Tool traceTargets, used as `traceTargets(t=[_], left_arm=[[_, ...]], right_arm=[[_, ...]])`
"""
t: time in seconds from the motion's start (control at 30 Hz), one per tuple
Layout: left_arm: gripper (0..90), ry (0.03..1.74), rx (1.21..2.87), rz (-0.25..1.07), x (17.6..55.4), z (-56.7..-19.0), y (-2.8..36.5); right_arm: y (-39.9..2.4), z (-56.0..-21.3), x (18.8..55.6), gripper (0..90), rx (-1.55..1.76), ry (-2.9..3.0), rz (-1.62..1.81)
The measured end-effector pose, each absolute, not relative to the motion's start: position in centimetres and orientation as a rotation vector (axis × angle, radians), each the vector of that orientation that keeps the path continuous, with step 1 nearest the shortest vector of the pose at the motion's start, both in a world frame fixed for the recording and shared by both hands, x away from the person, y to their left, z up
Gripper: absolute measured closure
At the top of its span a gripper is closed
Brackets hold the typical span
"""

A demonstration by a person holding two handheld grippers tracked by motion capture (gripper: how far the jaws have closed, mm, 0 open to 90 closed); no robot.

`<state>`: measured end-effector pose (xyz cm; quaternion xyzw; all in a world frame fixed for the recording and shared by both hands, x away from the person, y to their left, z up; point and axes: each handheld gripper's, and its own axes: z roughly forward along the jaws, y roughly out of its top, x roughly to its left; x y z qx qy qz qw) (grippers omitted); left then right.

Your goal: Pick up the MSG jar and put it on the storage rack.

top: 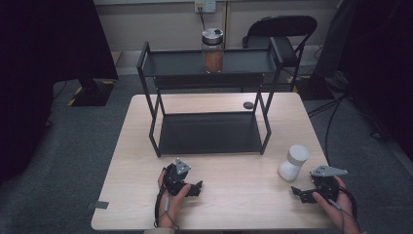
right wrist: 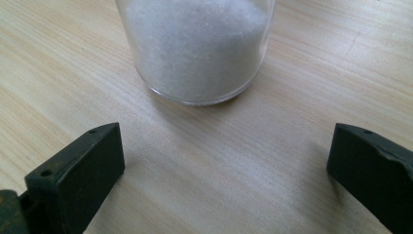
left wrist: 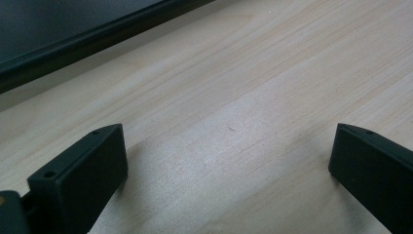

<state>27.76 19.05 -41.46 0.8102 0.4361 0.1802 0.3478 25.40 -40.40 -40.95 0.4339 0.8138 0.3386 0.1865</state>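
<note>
A clear jar of white powder [top: 292,162] with a white lid stands on the wooden table [top: 224,195] at the right. My right gripper [top: 301,192] rests just in front of it, open, and in the right gripper view its jaws stand wide apart [right wrist: 226,165] with the jar [right wrist: 195,48] a short way beyond them, untouched. My left gripper [top: 195,188] lies on the table at front centre-left, open [left wrist: 226,165], with bare wood between its jaws. A glass jar of brown contents [top: 213,51] with a metal lid stands on the top shelf of a black two-tier rack [top: 156,68].
The rack's lower shelf [top: 209,132] sits on the table behind both grippers; its front edge [left wrist: 73,34] lies just beyond the left gripper. A small black disc [top: 248,105] lies by the rack's right rear leg. A black folding chair [top: 282,29] stands behind the table.
</note>
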Motion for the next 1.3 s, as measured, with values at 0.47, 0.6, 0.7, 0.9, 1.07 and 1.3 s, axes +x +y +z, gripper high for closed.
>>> traceTargets(t=[0.47, 0.6, 0.7, 0.9, 1.07, 1.3], left_arm=[[0.0, 1.132, 2.1, 0.468, 27.7, -41.5, 19.0], [0.0, 1.132, 2.1, 0.468, 27.7, -41.5, 19.0], [0.0, 1.132, 2.1, 0.468, 27.7, -41.5, 19.0], [0.0, 1.132, 2.099, 0.468, 27.7, -41.5, 19.0], [0.0, 1.132, 2.1, 0.468, 27.7, -41.5, 19.0], [0.0, 1.132, 2.099, 0.468, 27.7, -41.5, 19.0]], right_arm=[[-40.3, -39.7, 26.4, 1.3, 1.176, 2.345, 0.94], [-40.3, -39.3, 26.5, 1.3, 1.165, 2.347, 0.949], [-40.5, -39.2, 26.6, 1.2, 1.161, 2.345, 0.978], [-40.5, -38.6, 26.9, 1.2, 1.144, 2.35, 1.01], [-40.2, -38.0, 27.2, 1.3, 1.13, 2.354, 1.02], [-40.2, -37.2, 27.5, 1.2, 1.118, 2.349, 1.042]])
